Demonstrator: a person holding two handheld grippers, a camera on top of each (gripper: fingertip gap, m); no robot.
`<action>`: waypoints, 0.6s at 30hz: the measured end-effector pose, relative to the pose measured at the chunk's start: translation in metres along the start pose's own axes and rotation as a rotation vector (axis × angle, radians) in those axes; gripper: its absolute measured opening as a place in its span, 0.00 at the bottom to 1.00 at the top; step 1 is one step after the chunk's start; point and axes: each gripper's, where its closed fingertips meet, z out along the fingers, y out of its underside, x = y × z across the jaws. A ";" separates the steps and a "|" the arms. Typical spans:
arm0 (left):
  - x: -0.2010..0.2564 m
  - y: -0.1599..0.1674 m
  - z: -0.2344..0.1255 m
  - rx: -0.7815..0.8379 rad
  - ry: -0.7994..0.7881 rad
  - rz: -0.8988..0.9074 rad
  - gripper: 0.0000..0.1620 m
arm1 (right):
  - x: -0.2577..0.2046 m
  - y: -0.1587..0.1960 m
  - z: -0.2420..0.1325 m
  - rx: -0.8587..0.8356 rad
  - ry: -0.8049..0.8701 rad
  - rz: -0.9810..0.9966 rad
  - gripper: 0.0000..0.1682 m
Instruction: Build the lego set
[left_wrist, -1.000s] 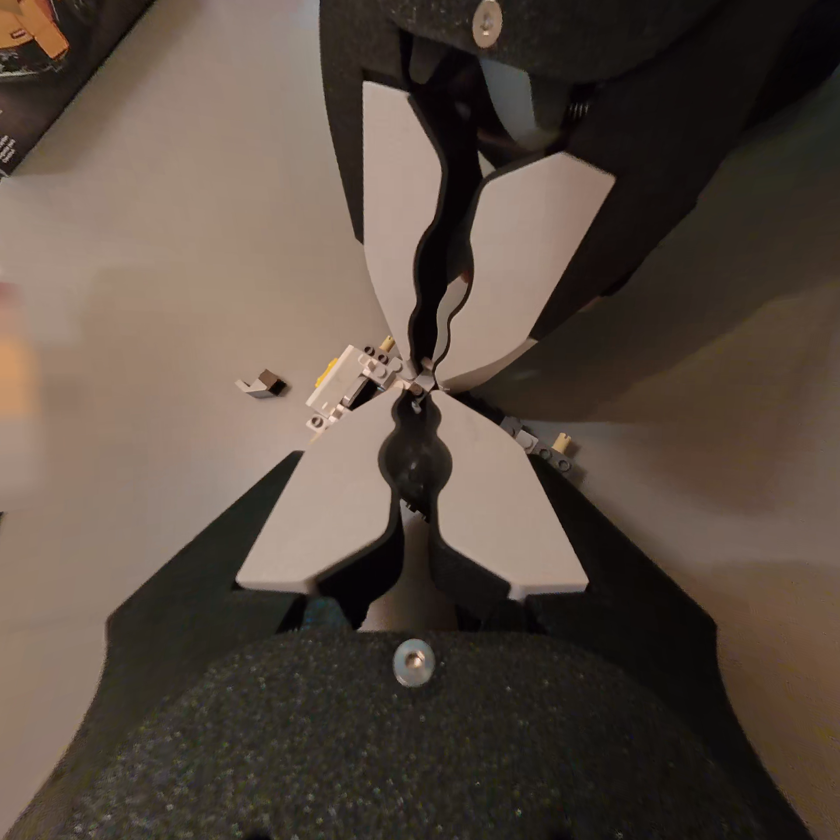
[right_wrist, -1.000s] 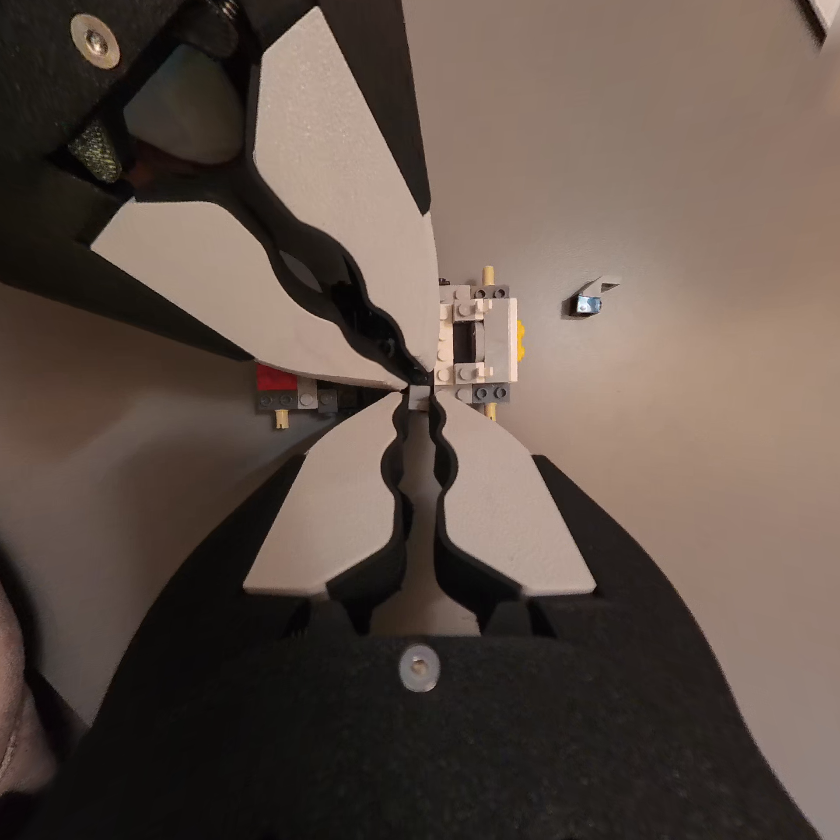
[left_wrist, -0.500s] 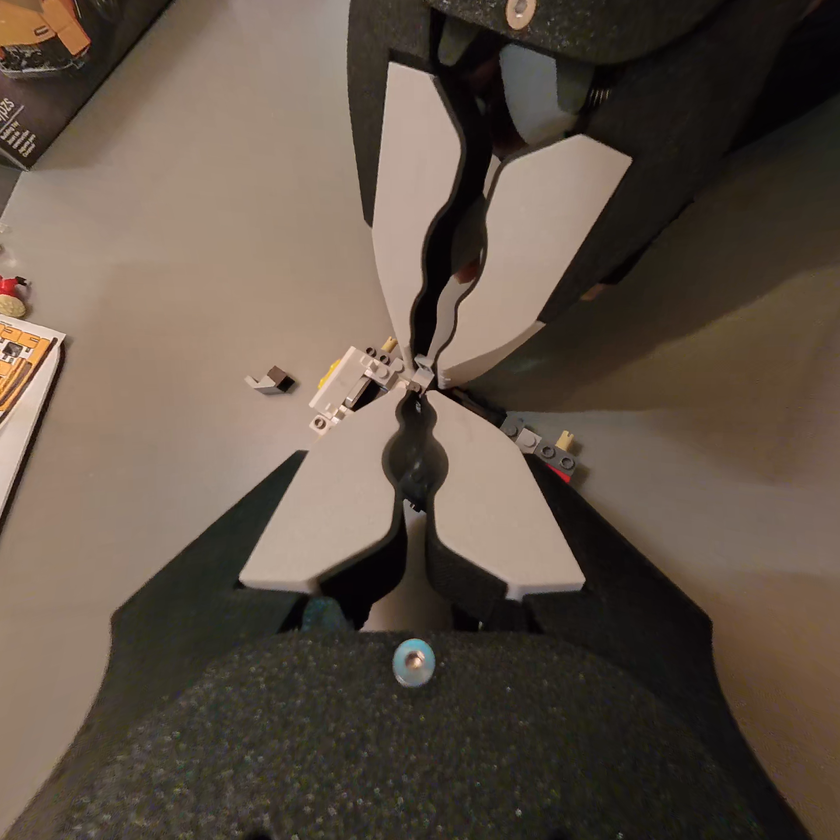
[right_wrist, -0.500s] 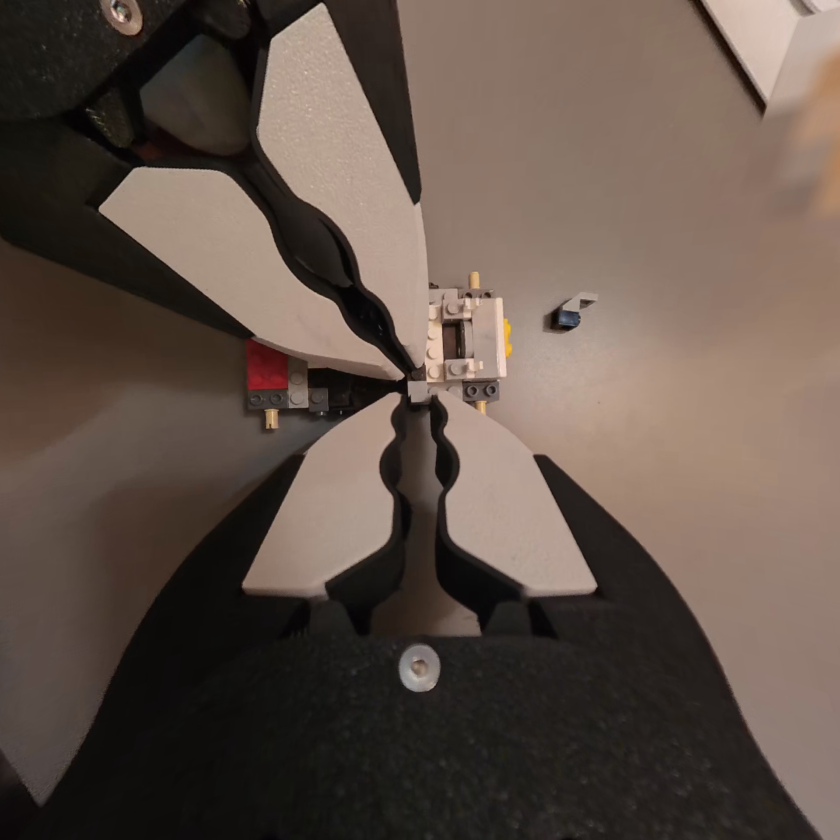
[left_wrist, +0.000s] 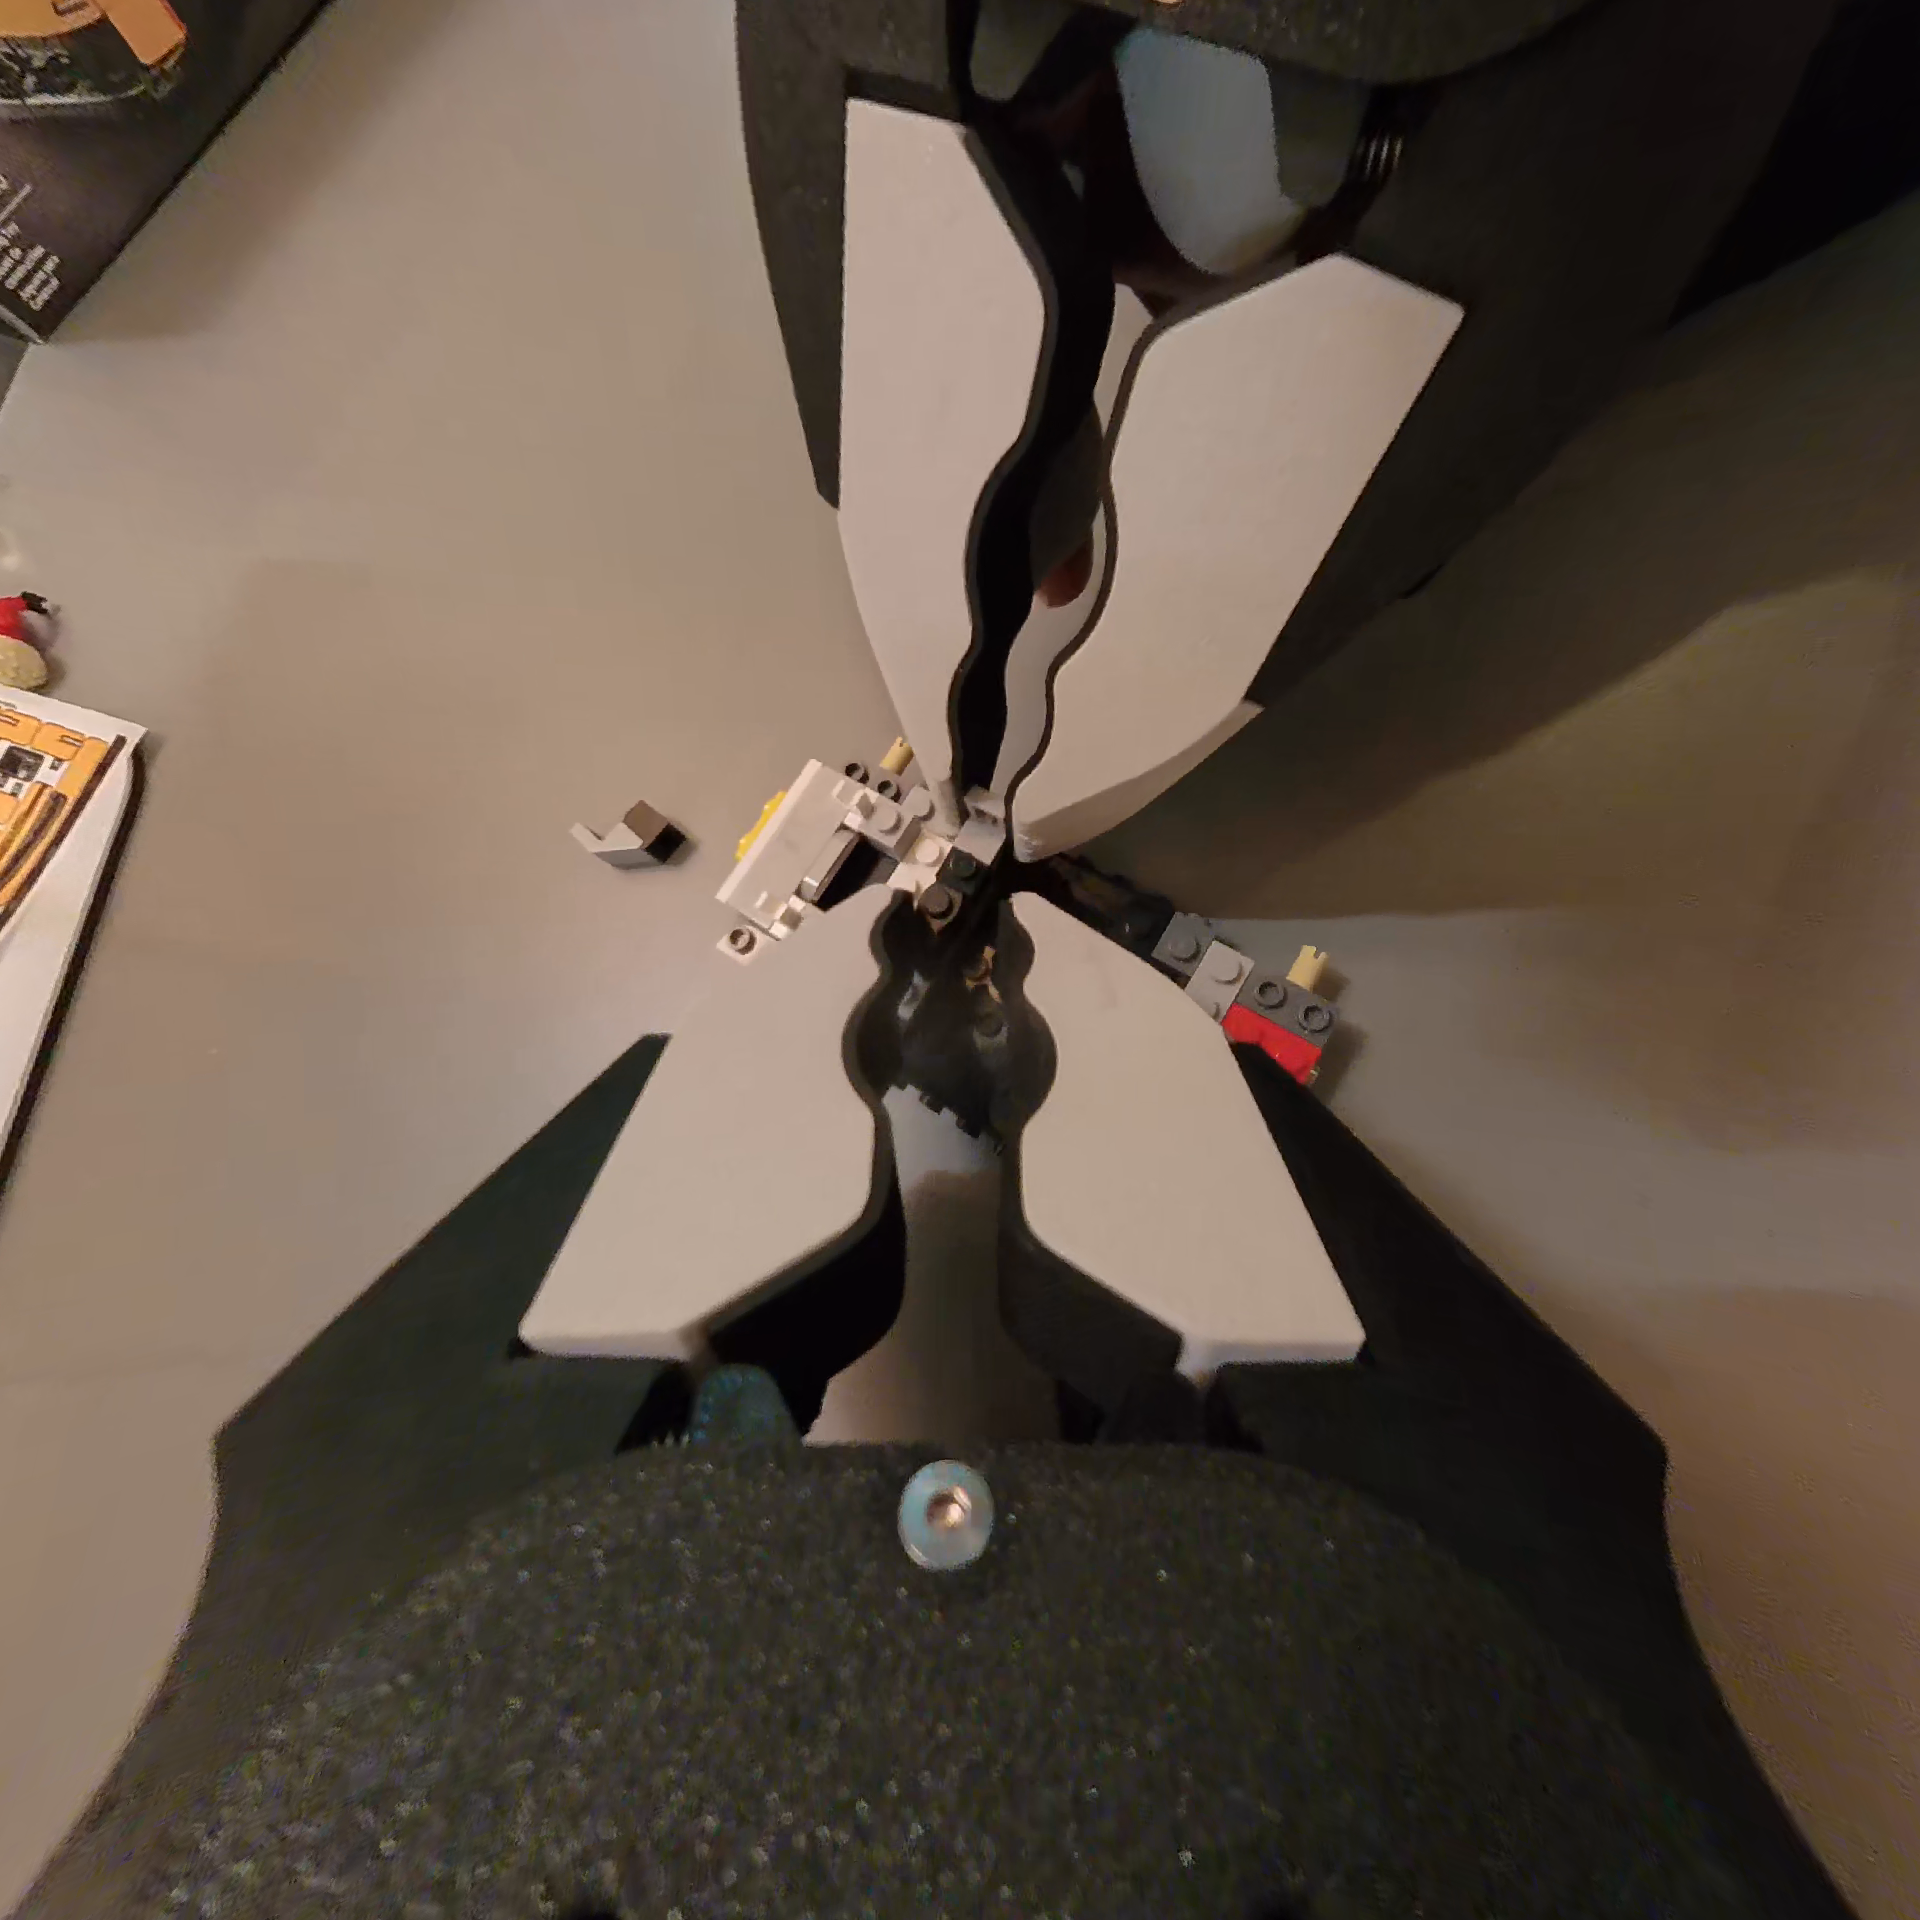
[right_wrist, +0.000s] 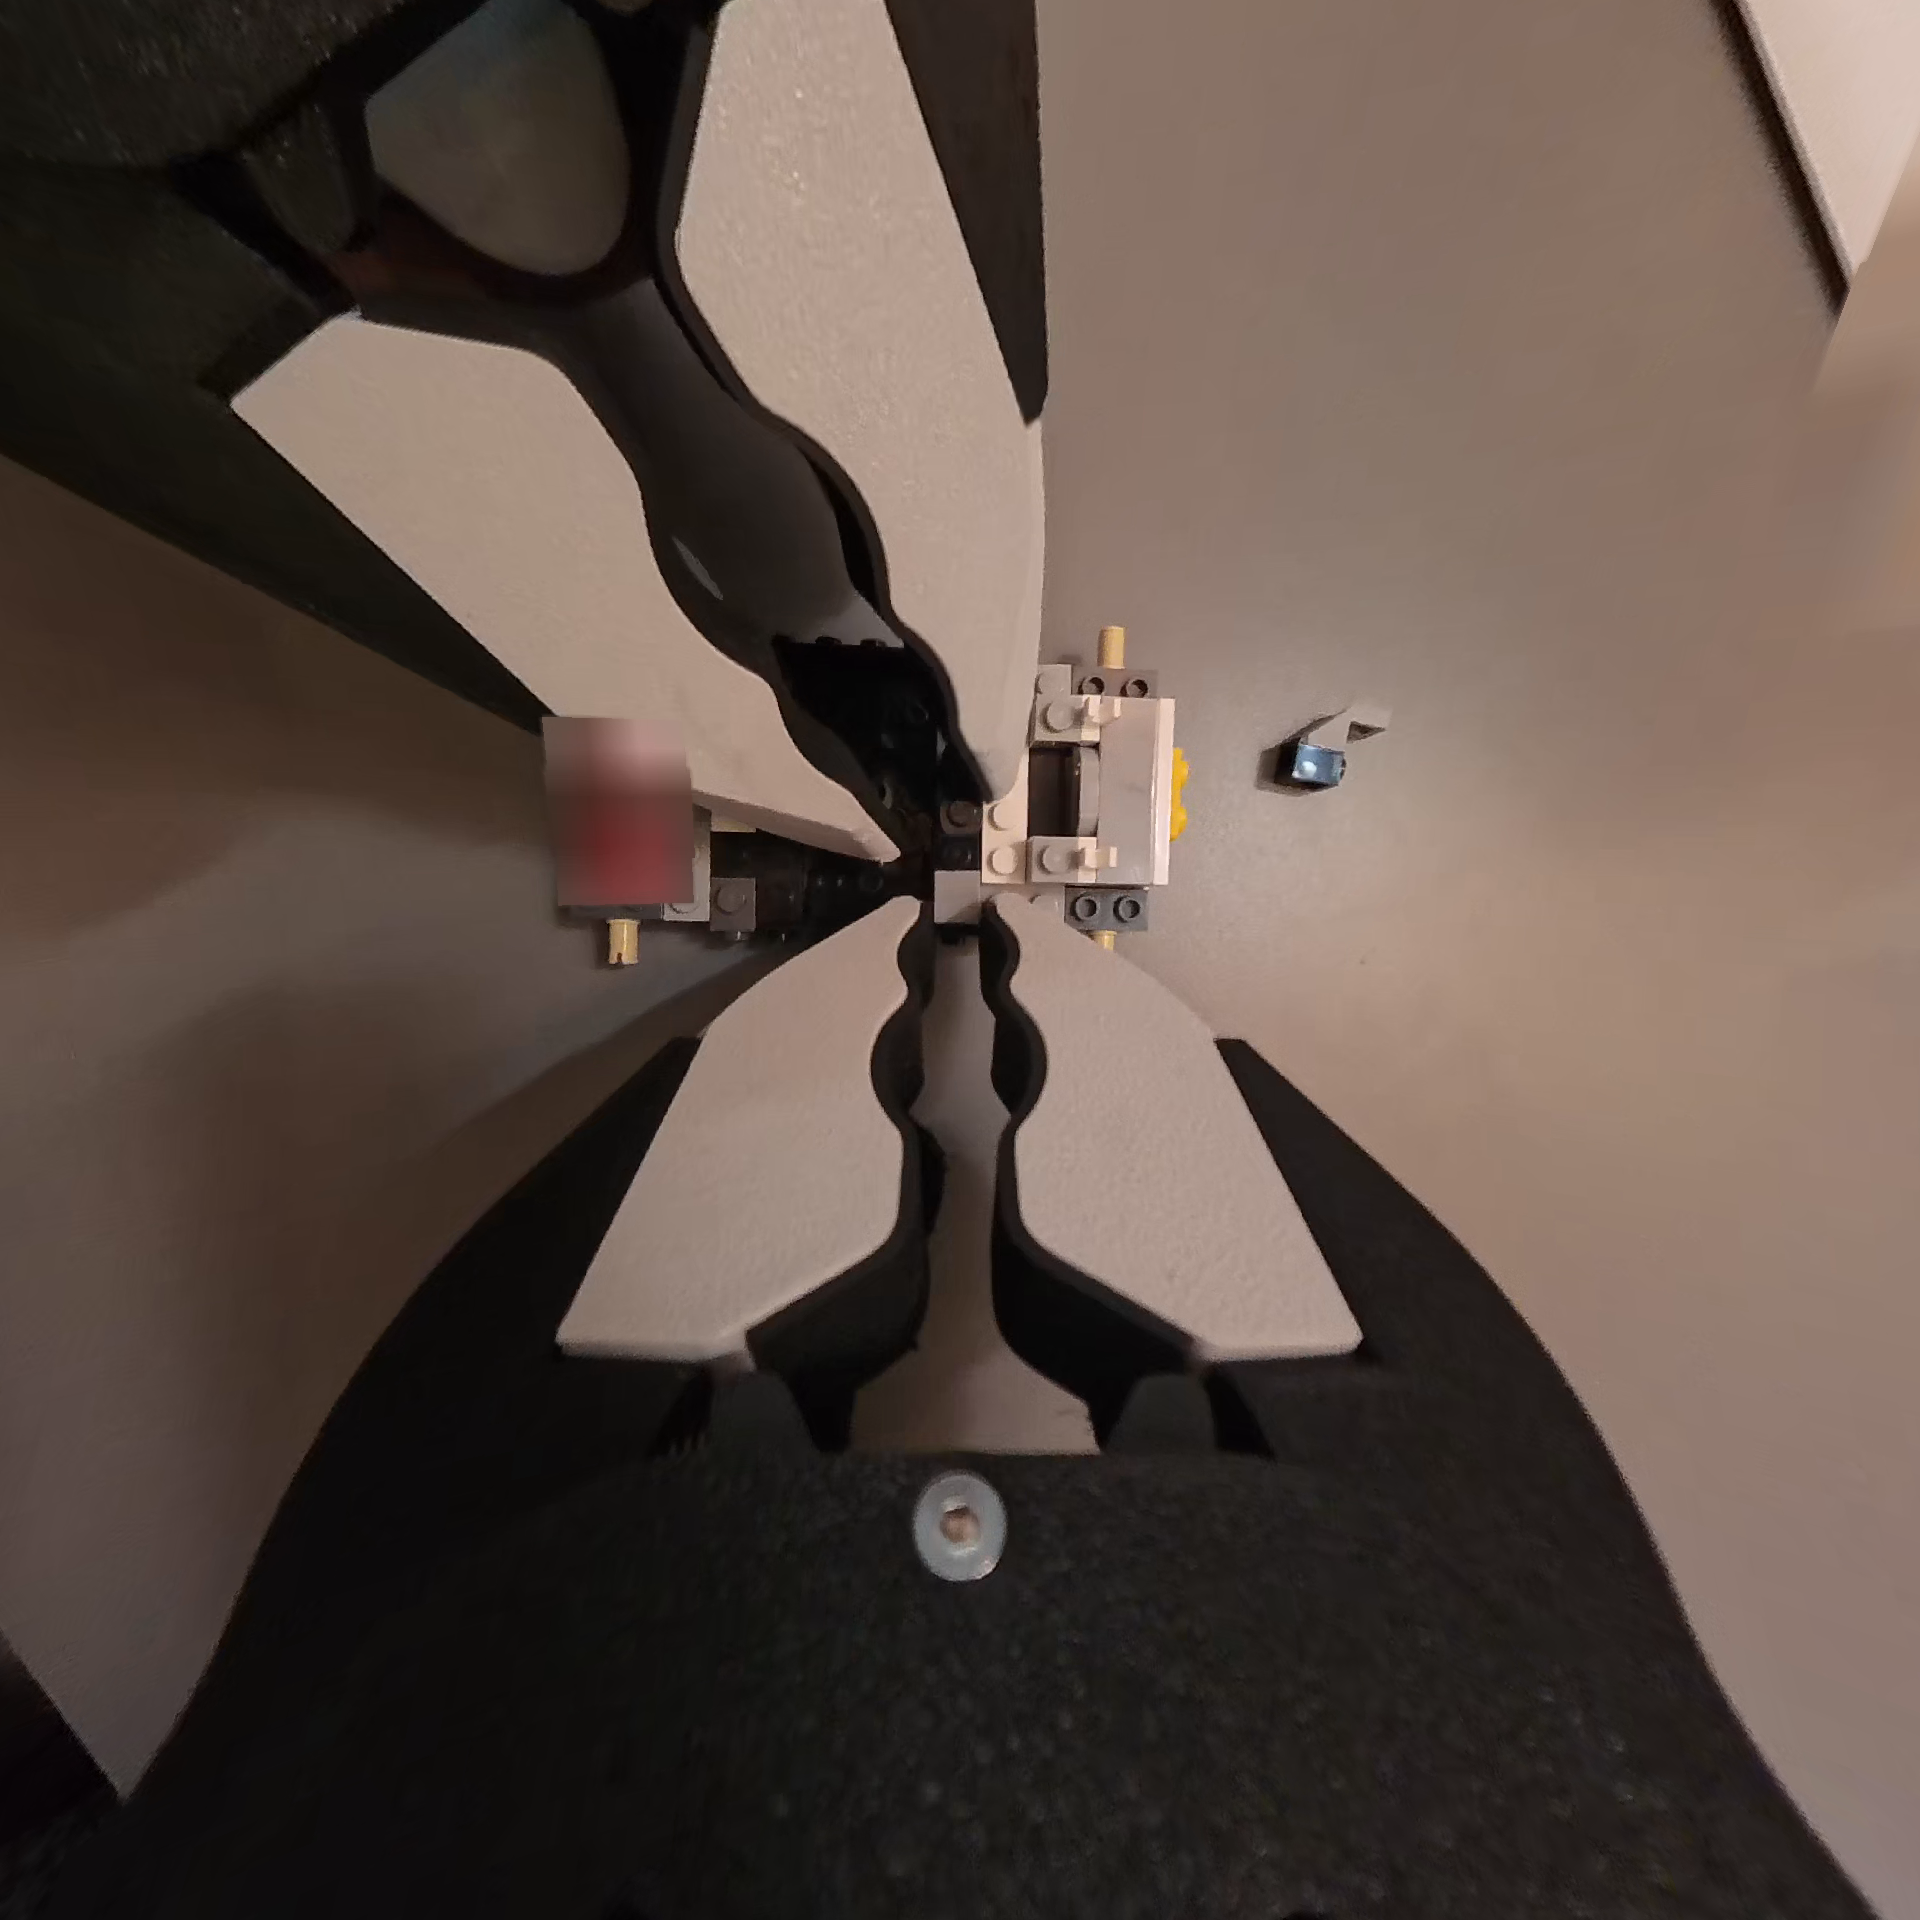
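A part-built lego model with a white front, dark middle and red rear lies on the grey table; it also shows in the right wrist view. My left gripper is closed around the model's dark middle. It comes in from the upper left in the right wrist view. My right gripper is shut on a small light grey piece and holds it against the model's middle, tip to tip with the left. In the left wrist view the right gripper comes from the top, holding the grey piece.
A loose grey and black bracket piece lies left of the model; it shows in the right wrist view too. The dark lego box, the instruction booklet and a small red piece lie at the far left. My left and right fingertips are right by each other.
The left view has shifted, so the booklet and more of the model's red end now show. The left jaws stand a little wider, with dark studs showing. The right gripper still holds the grey piece.
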 end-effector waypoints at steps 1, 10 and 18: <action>0.000 0.000 0.000 0.001 -0.004 0.008 0.08 | 0.000 0.000 0.000 -0.006 -0.004 -0.001 0.04; 0.000 -0.008 -0.001 0.037 -0.023 0.091 0.01 | 0.001 0.000 0.001 -0.050 -0.048 0.000 0.04; -0.002 -0.005 0.001 -0.001 -0.045 0.104 0.01 | 0.003 -0.001 0.002 -0.056 -0.068 -0.007 0.04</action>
